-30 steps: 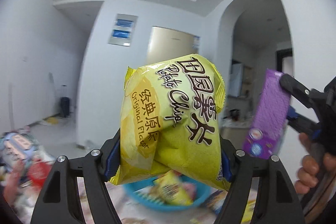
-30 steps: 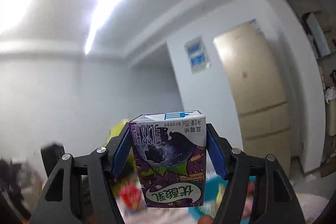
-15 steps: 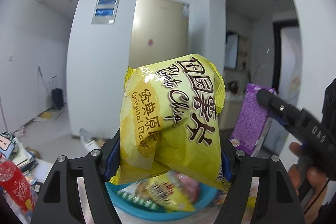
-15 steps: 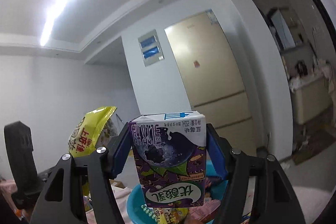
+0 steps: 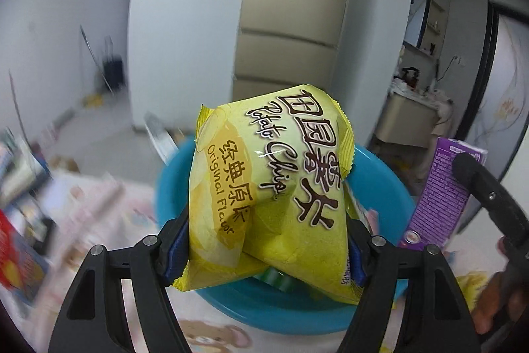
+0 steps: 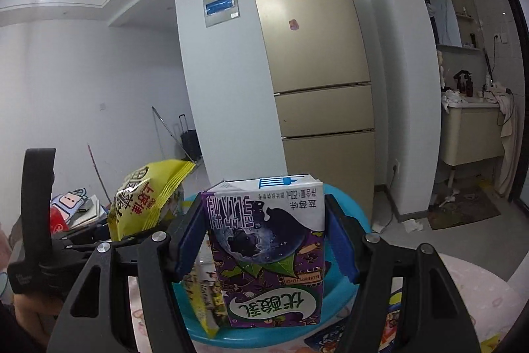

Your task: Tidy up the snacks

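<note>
A second ago both views showed mostly ceiling and wall; now I have tilted down and the blue basin (image 5: 380,174) sits under both snacks. My left gripper (image 5: 267,250) pinches the chips bag (image 5: 271,187) above the basin. My right gripper (image 6: 267,240) clamps the purple carton (image 6: 267,253), upside down, over the same basin. I think the next step is lowering and releasing them inside, where other packets already lie.
</note>
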Demonstrator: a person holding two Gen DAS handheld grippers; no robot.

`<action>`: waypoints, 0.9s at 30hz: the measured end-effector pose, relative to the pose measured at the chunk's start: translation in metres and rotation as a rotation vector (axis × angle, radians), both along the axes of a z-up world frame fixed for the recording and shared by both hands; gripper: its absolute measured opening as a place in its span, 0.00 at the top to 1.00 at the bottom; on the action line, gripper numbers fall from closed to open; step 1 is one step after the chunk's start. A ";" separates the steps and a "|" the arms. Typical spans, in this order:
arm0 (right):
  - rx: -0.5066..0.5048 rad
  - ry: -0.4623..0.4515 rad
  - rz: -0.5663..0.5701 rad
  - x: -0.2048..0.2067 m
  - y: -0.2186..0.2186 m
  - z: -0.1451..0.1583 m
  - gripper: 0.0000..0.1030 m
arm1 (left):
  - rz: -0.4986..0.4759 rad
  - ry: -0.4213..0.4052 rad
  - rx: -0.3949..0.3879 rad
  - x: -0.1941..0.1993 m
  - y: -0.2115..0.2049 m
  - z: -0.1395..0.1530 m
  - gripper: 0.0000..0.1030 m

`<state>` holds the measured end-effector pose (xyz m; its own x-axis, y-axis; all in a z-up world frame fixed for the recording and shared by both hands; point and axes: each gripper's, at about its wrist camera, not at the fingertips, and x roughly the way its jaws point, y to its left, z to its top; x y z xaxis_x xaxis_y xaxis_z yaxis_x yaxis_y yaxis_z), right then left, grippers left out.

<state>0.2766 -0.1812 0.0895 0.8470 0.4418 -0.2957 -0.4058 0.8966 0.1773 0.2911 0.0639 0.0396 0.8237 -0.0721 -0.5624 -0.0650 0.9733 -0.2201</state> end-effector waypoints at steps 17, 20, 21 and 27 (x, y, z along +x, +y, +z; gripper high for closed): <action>0.026 0.042 -0.021 0.009 0.003 -0.028 0.01 | 0.007 -0.021 0.033 -0.003 -0.005 -0.011 0.00; 0.039 0.056 -0.027 0.010 0.000 -0.029 0.01 | 0.012 -0.024 0.085 -0.003 -0.010 -0.011 0.00; 0.041 0.058 -0.031 0.011 -0.001 -0.030 0.01 | 0.012 -0.020 0.085 -0.002 -0.011 -0.012 0.00; 0.009 0.050 -0.072 0.011 0.000 -0.036 0.20 | 0.168 0.033 0.094 0.005 0.012 -0.024 0.00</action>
<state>0.2871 -0.1811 0.0534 0.8610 0.3830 -0.3347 -0.3307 0.9215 0.2038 0.2960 0.0757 0.0153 0.8010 0.1189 -0.5868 -0.2341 0.9643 -0.1242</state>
